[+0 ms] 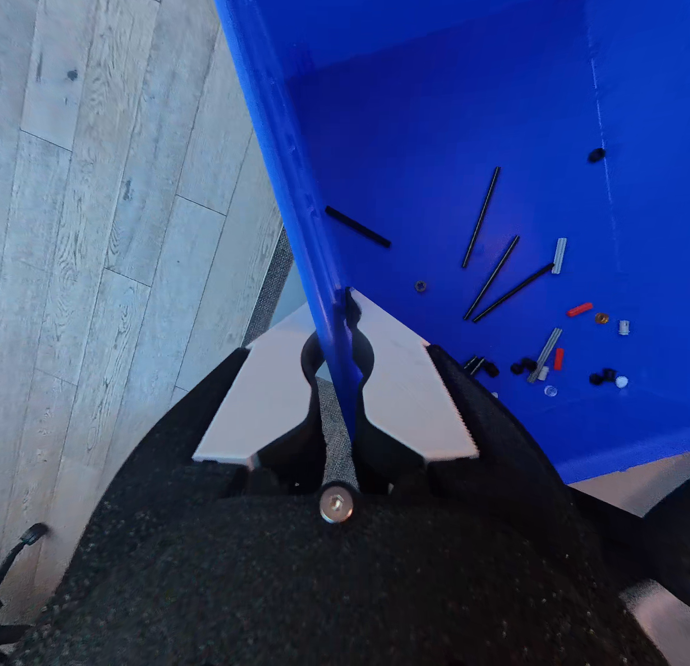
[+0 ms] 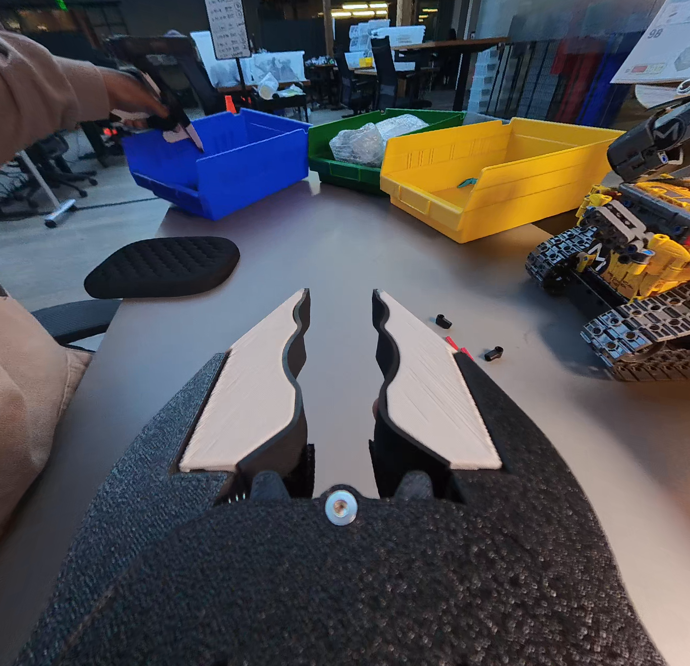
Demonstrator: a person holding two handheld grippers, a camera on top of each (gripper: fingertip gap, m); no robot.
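Behind the table [image 2: 336, 245] is a big, dim workroom with chairs and other desks, and a pale wooden floor [image 1: 93, 200] lies below the table edge.

My left gripper [image 1: 338, 312] has its jaws closed on the side wall of the blue bin [image 1: 448, 107], close to the rim. The wall goes deep between the jaws, almost to the screw at their base. The right wrist view shows this bin at the far left corner of the table, and it seems tipped up on my side. Inside it, loose small parts lie on the bottom: long black axles [image 1: 481, 217], grey and red pins and some black connectors.

My right gripper [image 2: 340, 297] hovers low over the middle of the table with its jaws partly open and nothing between them. Nearest to it, on the right, are two small black connectors [image 2: 443, 321] and a red pin [image 2: 457, 345]. Further right stands a yellow and black tracked model [image 2: 627, 275]. A green bin [image 2: 336, 166] holding a plastic wrap and a yellow bin [image 2: 504, 200] stand beside the blue one, and a black pad [image 2: 160, 267] lies at the left.

I judge the hold on the wall good because it is deep. A smooth plastic wall can slip, so the squeeze should be firm and the wrist steady, otherwise the loose parts will slide.
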